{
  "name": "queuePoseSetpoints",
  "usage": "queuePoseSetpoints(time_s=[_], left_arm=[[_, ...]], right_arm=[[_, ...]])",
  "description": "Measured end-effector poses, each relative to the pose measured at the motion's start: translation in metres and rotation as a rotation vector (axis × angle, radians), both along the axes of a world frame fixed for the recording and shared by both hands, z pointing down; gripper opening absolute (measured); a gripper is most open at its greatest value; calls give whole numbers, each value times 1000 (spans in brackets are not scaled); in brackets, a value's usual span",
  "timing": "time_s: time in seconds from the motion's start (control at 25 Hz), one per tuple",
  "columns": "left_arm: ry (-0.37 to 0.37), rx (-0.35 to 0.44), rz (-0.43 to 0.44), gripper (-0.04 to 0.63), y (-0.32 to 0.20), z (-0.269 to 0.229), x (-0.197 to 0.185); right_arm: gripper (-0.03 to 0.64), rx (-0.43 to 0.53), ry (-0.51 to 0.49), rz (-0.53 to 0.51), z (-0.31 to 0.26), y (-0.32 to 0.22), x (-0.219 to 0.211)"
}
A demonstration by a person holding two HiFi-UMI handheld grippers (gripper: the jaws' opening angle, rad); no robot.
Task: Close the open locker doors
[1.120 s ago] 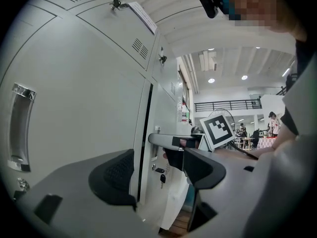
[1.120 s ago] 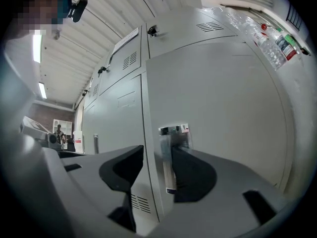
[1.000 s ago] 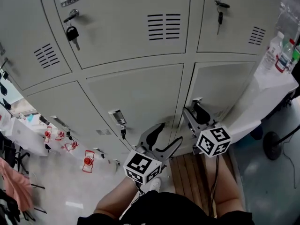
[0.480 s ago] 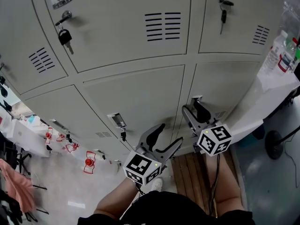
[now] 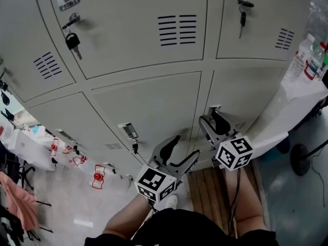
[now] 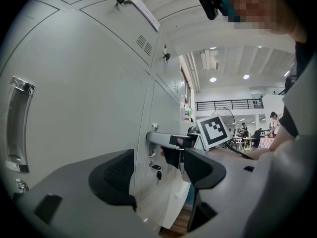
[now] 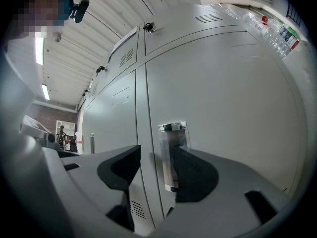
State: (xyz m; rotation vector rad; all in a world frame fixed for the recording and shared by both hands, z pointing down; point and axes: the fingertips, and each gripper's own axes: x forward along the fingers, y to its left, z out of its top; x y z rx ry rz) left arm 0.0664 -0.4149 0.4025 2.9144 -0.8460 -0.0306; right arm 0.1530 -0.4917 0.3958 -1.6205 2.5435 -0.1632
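Right gripper (image 7: 156,157): jaws apart and opening wider right now, nothing pinched; up close to the lower right locker door (image 7: 233,108), with that door's handle (image 7: 171,152) showing in the gap between the pads and neither pad seen pressing on it

Left gripper (image 6: 158,162): jaws spread wide and empty, hanging to the left of the lower right locker door, out in front of its neighbour

Lower right locker door, head view: shut by the look of it, its face flush with the doors around it, and the right gripper's tips sit at its left edge

Handle: a clear upright pull on the left edge of the lower right locker door, just beside the seam

Key (image 6: 157,171): dangles low on the lower right locker door, just under the right gripper as the left gripper view sees it

Middle door (image 5: 154,106): immediately left of the lower right locker door, also flush, with its own latch and a small key hanging on its left edge

Upper lockers (image 5: 138,24): the row above the lower right locker door, doors flat, keys hanging in the locks

White table (image 5: 287,104): to the right of the lower right locker door, with bottles (image 5: 307,58) standing on its far end

Wooden boards (image 5: 207,191): on the floor at the foot of the lower right locker door, under both grippers
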Motion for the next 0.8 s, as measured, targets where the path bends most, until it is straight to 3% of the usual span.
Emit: queuePoseSetpoints(time_s=[0.24,0.6,0.8], left_arm=[[3,8,-12,333,13,-7,3],[28,4,-114,311,81,-14,-1],[15,-13,-164,242,131,-7,-12]], right_arm=[[218,3,-29,12,-5,21,10],[212,39,-36,-63,-21,118,14],[196,29,-48,-107,-16,164,7]])
